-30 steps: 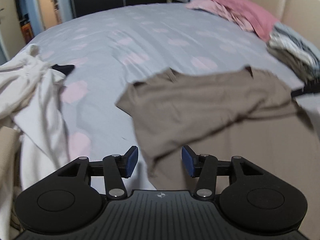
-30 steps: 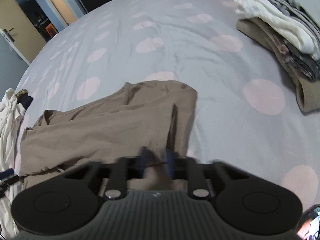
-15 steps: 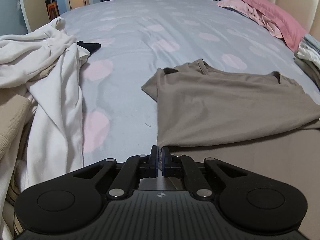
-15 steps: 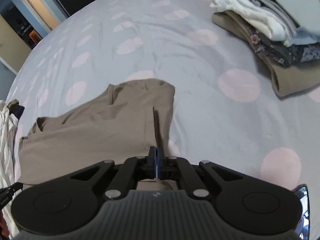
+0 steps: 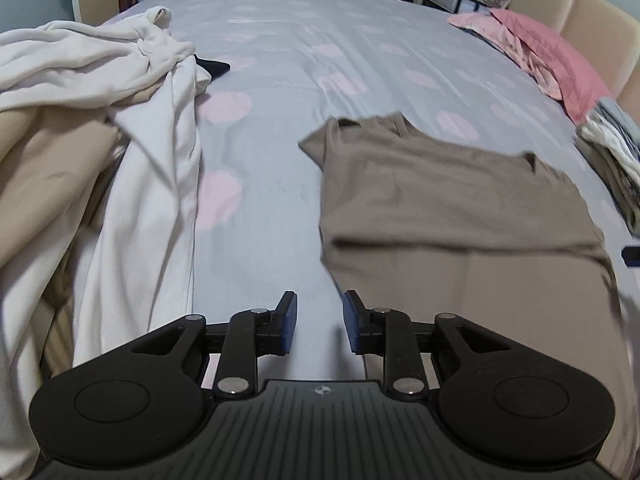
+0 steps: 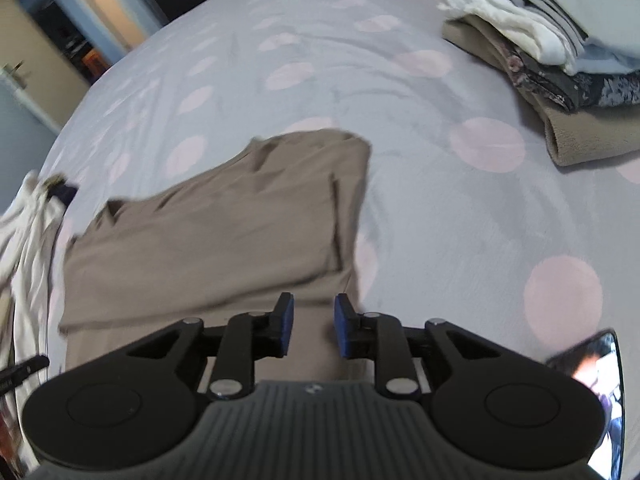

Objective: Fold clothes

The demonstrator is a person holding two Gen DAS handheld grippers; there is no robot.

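Both hand-held grippers are over the bed, angled down at the bedding. The left gripper has its blue-padded jaws parted and opening; nothing sits between them, only the grey bedsheet with pale pink dots showing through the gap. The right gripper is likewise parted and opening, pads clear of fabric, with taupe cloth seen beneath the gap but not pinched. The task garment, a taupe-brown short-sleeved knit T-shirt, lies released on the sheet, folded over on itself so that an upper layer ends in a straight cross edge above a flatter lower panel; its neckline and one sleeve point away from the left camera. In the right wrist view the same T-shirt spreads to the left of and ahead of the jaws, with a vertical crease near its right edge, and its near end runs under the gripper body. The left gripper sits just beside the shirt's left edge, not touching it. To the left lies a loose heap of cream-white garments over a beige cloth, with a small dark item poking out at its far side. At far right sits a stack of folded clothes in white, striped grey, dark patterned and tan, well apart from the shirt. Pink pillows rest against a beige padded headboard. The right wrist view is motion-blurred at the edges.
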